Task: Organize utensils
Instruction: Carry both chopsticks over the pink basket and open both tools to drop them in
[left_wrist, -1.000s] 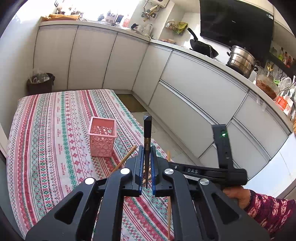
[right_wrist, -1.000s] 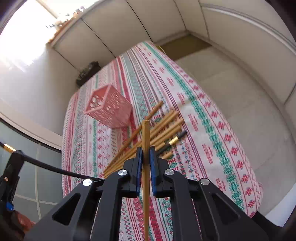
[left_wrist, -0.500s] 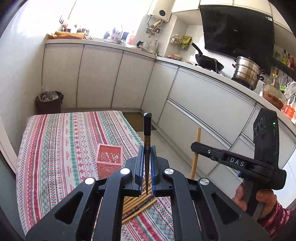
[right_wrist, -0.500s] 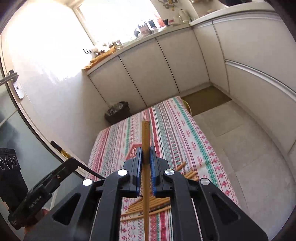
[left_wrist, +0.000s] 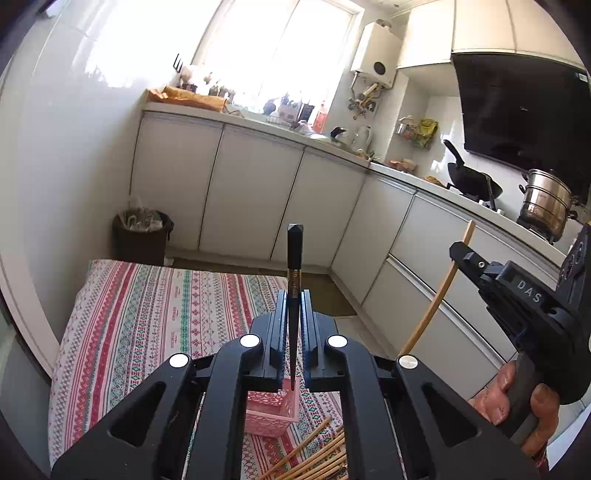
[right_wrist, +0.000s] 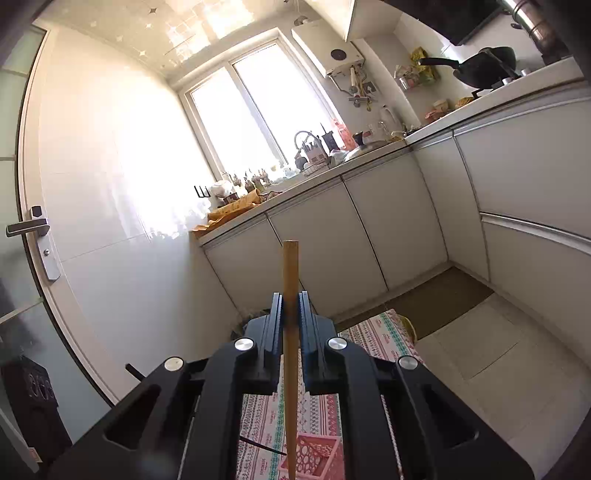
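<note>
My left gripper (left_wrist: 294, 308) is shut on a black chopstick (left_wrist: 294, 258) that stands upright, its thin tip hanging over the pink basket (left_wrist: 272, 411) on the striped tablecloth (left_wrist: 147, 314). Several bamboo chopsticks (left_wrist: 314, 459) lie beside the basket. My right gripper (right_wrist: 290, 308) is shut on a bamboo chopstick (right_wrist: 290, 273), also upright, its lower end above the pink basket (right_wrist: 314, 458). In the left wrist view that right gripper (left_wrist: 458, 251) appears at the right, held by a hand (left_wrist: 517, 410), with its bamboo chopstick (left_wrist: 437, 295) slanting down.
White kitchen cabinets (left_wrist: 258, 199) run along the back and right. A bin (left_wrist: 142, 234) stands past the table's far end. A wok (left_wrist: 472, 181) and steel pot (left_wrist: 546, 203) sit on the counter. A door handle (right_wrist: 29, 227) is at the left.
Both grippers have lifted and tilted up toward level with their chopsticks still held. The pink basket has slid to the bottom of both views, under the chopstick tips.
</note>
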